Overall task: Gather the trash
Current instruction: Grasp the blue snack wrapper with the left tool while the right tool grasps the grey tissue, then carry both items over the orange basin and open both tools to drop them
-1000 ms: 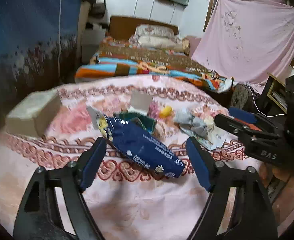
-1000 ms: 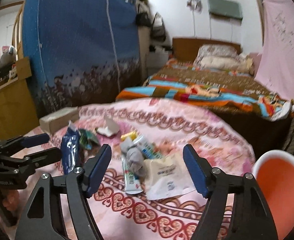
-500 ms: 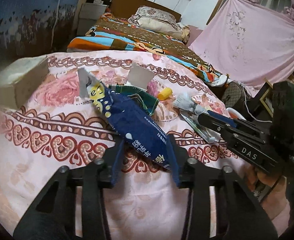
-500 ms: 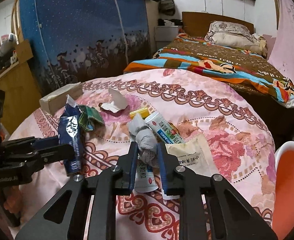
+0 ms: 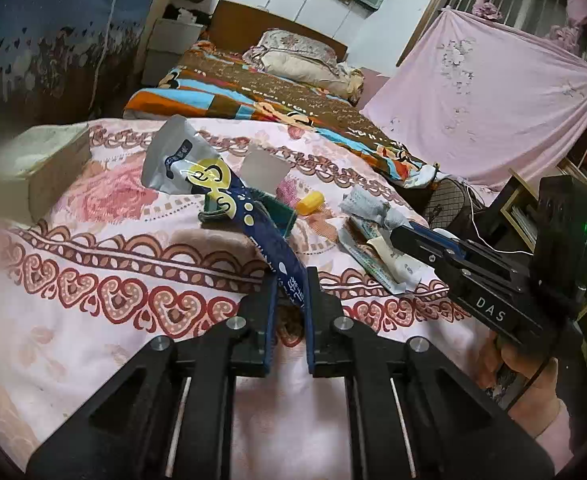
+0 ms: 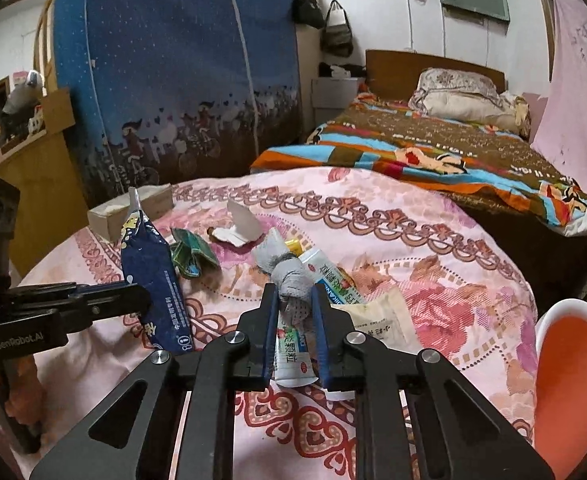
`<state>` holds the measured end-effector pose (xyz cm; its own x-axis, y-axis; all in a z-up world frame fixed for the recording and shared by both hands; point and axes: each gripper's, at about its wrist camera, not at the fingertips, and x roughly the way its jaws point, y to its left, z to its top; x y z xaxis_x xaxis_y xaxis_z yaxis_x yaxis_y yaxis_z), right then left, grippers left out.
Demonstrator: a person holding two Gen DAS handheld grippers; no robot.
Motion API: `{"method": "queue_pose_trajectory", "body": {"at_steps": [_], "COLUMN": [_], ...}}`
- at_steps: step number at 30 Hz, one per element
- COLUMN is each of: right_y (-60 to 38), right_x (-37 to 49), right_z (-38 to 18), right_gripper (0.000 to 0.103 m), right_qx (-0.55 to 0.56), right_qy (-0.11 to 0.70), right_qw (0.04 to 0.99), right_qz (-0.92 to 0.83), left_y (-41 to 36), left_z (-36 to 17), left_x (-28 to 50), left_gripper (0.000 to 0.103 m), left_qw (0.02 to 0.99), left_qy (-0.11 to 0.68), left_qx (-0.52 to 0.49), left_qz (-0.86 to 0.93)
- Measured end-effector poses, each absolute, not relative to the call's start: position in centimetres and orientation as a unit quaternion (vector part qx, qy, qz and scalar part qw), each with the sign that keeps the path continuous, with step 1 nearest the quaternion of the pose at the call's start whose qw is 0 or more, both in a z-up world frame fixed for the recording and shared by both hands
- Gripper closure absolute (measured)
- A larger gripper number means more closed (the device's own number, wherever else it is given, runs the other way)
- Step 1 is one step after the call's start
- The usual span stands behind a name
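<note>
Both clamped: left gripper (image 5: 289, 300) hides blue packet's (image 5: 229, 200) end, right gripper (image 6: 295, 308) grey wad (image 6: 289, 276).

On the pink cloth are counted one blue snack bag (image 6: 155, 276), one grey crumpled wad (image 6: 289, 276), one green wrapper (image 6: 193, 252), one yellow cap (image 5: 310, 203), two sachets (image 6: 335, 280), one tissue box (image 5: 29, 164) at ten o'clock, and two grippers (image 6: 293, 312).

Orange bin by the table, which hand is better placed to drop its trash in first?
Probably the right. The right gripper is shut on the grey wad, and the orange bin sits on its side; the left gripper is farther away.
</note>
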<state>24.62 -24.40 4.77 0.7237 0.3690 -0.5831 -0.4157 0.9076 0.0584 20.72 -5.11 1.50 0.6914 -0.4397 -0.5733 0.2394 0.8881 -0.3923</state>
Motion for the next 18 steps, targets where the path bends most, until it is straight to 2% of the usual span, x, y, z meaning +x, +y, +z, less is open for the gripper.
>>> {"method": "queue_pose_trajectory", "body": {"at_steps": [10, 18], "right_y": [-25.5, -28.7], "right_x": [22.6, 19.7], "right_z": [6.2, 8.1], "right_gripper": [0.089, 0.089], "right_qx": [-0.026, 0.024], "right_qy": [0.233, 0.131], "right_qw": [0.951, 0.977], "right_qz": [0.202, 0.167], "left_y": [-6.5, -9.3], "left_z": [4.0, 6.7], "left_x": [17.6, 16.3], "left_gripper": [0.103, 0.103], "left_qw": [0.944, 0.963], "left_qy": [0.261, 0.187], "left_qx": [-0.087, -0.038], "left_qz": [-0.183, -0.191]}}
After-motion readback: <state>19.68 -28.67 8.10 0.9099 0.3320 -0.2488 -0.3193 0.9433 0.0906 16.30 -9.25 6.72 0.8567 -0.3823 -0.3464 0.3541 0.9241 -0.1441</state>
